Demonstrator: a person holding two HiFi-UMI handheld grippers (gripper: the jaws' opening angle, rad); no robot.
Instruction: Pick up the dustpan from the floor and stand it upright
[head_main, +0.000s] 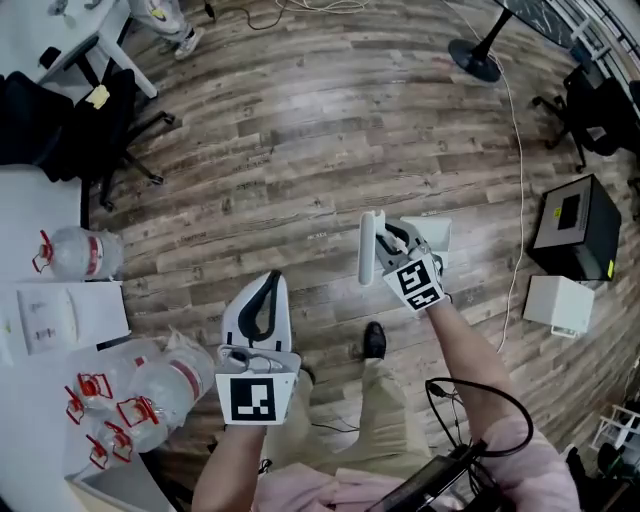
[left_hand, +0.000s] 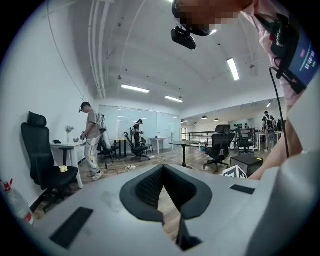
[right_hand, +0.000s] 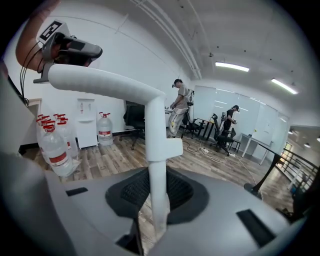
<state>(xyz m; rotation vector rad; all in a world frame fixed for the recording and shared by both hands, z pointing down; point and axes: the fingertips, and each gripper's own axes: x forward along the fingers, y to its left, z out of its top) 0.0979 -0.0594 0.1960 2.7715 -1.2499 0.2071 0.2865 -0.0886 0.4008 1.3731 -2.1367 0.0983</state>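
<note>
My right gripper (head_main: 385, 255) is shut on the white handle of the dustpan (head_main: 371, 248), held above the wooden floor (head_main: 300, 130). Part of the white pan (head_main: 434, 232) shows just behind the gripper. In the right gripper view the handle (right_hand: 157, 170) rises straight up between the jaws, then bends off to the upper left. My left gripper (head_main: 270, 285) hangs lower left of it, apart from the dustpan, its black pads (left_hand: 150, 187) meeting at the tip with nothing between them.
Several water bottles (head_main: 140, 385) and a white table (head_main: 40, 310) crowd the left. A black office chair (head_main: 100, 130) stands further back. On the right are a black box (head_main: 575, 225), a white box (head_main: 560, 303), a cable (head_main: 520, 190) and a stand base (head_main: 473, 60). My shoe (head_main: 373, 340) is below.
</note>
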